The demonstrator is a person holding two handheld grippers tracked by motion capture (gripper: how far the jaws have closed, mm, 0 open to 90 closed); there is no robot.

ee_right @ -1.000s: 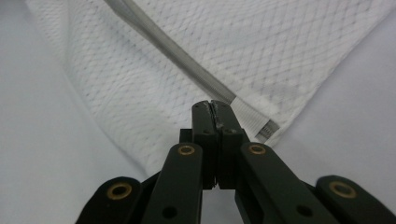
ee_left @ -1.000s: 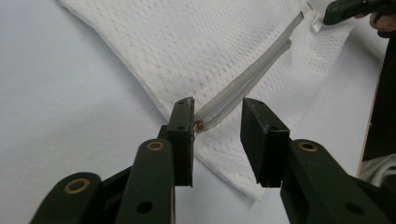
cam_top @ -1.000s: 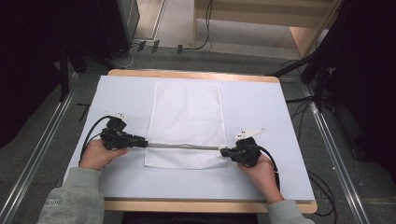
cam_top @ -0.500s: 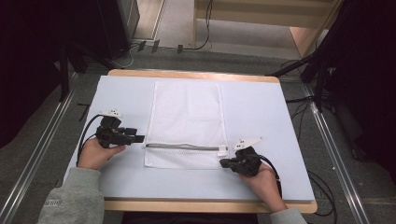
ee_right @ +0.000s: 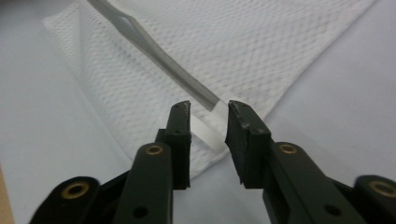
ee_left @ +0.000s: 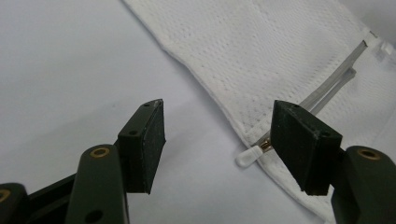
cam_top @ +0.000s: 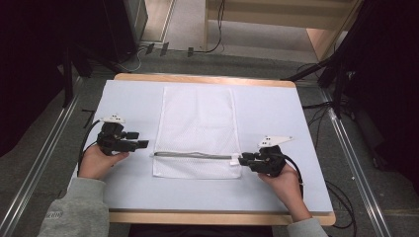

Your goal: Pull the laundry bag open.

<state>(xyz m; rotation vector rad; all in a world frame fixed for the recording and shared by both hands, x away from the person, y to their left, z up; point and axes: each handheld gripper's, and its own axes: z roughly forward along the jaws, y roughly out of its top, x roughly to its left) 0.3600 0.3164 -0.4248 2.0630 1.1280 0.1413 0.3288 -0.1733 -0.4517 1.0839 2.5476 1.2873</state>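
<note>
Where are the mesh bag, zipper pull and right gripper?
mesh bag (cam_top: 197, 118), high view, middle of the mesh.
zipper pull (ee_left: 247, 156), left gripper view, its white tab.
right gripper (ee_right: 208, 119), right gripper view, midway between the fingertips.

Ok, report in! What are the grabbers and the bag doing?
Left gripper open, just let go. Right gripper opening, zipper end between jaws. Mesh bag flat. Nothing blocking.

A wooden table (cam_top: 207, 79) is sitting mid-frame, carrying a pale sheet (cam_top: 276, 123) over its top; a white mesh bag (cam_top: 197, 123) is lying flat at the sheet's centre.
</note>
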